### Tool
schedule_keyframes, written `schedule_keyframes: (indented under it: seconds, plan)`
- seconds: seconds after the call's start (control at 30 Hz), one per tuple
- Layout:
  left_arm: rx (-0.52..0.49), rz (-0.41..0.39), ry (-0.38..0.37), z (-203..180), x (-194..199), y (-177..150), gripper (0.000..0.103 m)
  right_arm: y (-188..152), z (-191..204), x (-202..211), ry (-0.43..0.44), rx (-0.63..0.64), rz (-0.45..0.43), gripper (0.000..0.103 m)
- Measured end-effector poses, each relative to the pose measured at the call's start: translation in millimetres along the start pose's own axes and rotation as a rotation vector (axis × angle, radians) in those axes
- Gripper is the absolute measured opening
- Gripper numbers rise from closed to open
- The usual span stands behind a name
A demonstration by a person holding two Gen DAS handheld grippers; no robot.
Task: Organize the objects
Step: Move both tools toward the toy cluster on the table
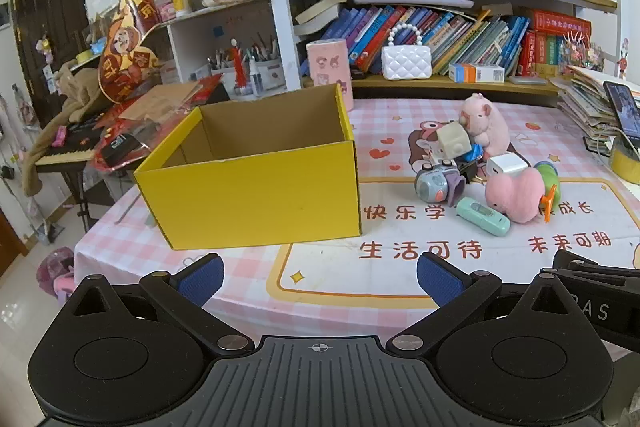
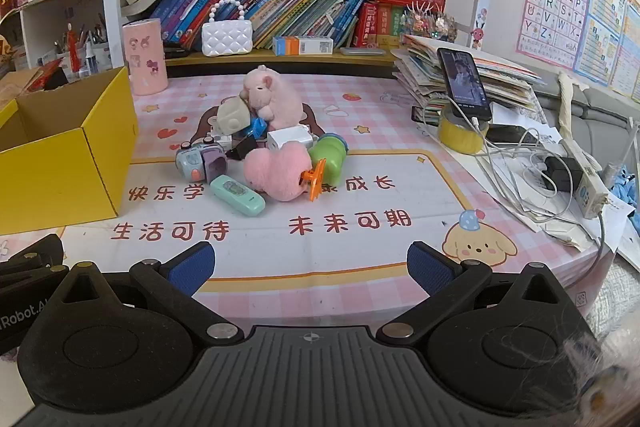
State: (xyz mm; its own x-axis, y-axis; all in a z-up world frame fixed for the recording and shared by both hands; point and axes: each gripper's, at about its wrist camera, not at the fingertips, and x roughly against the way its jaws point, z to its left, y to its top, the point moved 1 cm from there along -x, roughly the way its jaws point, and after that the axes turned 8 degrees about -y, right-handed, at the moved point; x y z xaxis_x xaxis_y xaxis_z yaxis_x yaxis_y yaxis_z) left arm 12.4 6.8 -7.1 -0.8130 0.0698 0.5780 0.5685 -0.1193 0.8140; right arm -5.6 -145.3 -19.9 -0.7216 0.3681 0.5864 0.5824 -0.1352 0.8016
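Toys (image 2: 260, 147) lie heaped beside the yellow box (image 1: 256, 183) (evidently their destination); left claw (image 1: 320, 277) and right claw (image 2: 310, 265) hover wide open, empty.

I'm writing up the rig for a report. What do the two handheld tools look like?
Both match: the left tool and right tool are matte black, with a ribbed grey centre plate, round disc housings, silver pivot pins, and two fingers tipped with textured blue pads.
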Motion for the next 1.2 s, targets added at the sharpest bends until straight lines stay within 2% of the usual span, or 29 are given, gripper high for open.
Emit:
schedule_keyframes:
  seconds: [0.53,0.93,1.2]
  plan:
    - [-0.005,0.010,-0.015,-1.9,-7.0,4.0,0.103,-1.2,-4.8,-7.2,-0.014,0.000,0.015,0.103]
    - [0.015,0.056,-0.020,-4.5,-19.9,6.6,0.103,6.6,-1.7,-17.4,-0.014,0.024,0.050,0.103]
    - [0.049,0.082,-0.020,-7.0,-31.6,11.0,0.103,14.0,-3.9,-34.4,0.016,0.029,0.073,0.103]
